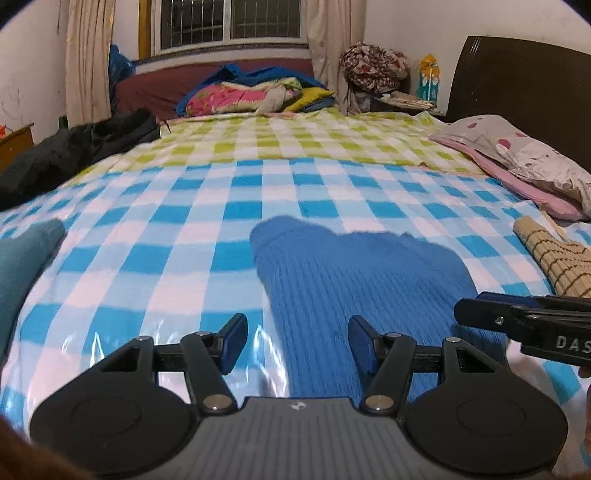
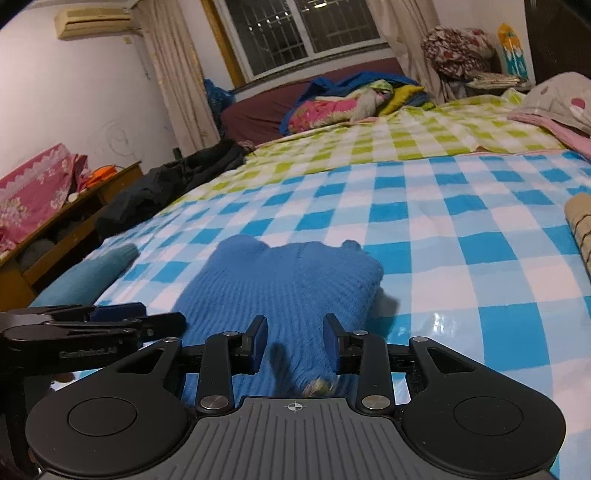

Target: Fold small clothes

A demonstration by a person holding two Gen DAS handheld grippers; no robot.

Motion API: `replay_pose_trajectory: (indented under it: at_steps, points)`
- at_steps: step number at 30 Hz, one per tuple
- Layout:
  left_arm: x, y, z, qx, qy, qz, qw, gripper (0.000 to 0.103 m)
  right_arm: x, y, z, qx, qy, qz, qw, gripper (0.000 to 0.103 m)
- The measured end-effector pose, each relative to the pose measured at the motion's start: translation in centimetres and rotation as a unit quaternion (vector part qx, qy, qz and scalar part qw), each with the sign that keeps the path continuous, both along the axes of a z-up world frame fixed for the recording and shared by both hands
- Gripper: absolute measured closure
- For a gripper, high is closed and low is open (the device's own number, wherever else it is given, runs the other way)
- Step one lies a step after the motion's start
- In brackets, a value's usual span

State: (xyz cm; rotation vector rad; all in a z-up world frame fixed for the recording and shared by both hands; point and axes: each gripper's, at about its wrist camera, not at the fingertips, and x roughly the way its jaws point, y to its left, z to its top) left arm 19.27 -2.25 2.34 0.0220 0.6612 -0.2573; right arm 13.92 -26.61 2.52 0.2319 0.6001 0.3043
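1. Two grippers low over the bed, side by side. The left gripper [image 1: 297, 341] has its jaws spread wide and nothing between them; the right gripper [image 2: 294, 345] is likewise released, its pads apart and empty.

2. Right under both sits the blue knit garment [image 1: 354, 273], ribbed, lying flat on the plastic-covered checked bedspread [image 1: 147, 236]. Its near hem runs beneath both sets of fingers.

3. Here's the key relation: the garment's long axis runs straight away from the grippers, ribs pointing up the bed. The left gripper sits over its left edge, the right gripper squarely over its middle, so the right looks the better placed. A fold away from the person seems the likely call.

4. Off to the sides: a teal folded cloth [image 2: 98, 271] on the left, a beige grid-patterned piece [image 1: 554, 264] on the right, both apart from the blue one.

5. Further up, a black jacket [image 1: 77, 151], a pillow [image 1: 517, 151], then piled bedding [image 1: 255, 94] beneath the window [image 1: 231, 20].
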Motion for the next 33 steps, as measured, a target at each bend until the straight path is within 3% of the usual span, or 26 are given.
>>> replay_pose_trajectory:
  at_steps: [10,19,24,33]
  points:
    - [-1.3,-0.6,-0.9,0.035,0.011,0.005,0.9993,0.033,-0.2,0.6,-1.4,-0.05,0.041,-0.013,0.998,0.069]
    - [-2.9,-0.1,-0.7,0.039,0.018,0.009,0.999,0.032,-3.4,-0.5,-0.5,-0.023,0.03,-0.038,0.999,0.069]
    - [-3.8,0.3,-1.0,0.04,0.021,0.014,0.9989,0.032,-3.1,0.1,-2.0,-0.043,0.064,-0.045,0.996,0.069]
    - [-5.7,0.9,-1.7,0.048,0.034,0.011,0.9982,0.032,-5.3,-0.4,-1.6,-0.019,0.06,-0.076,0.995,0.069]
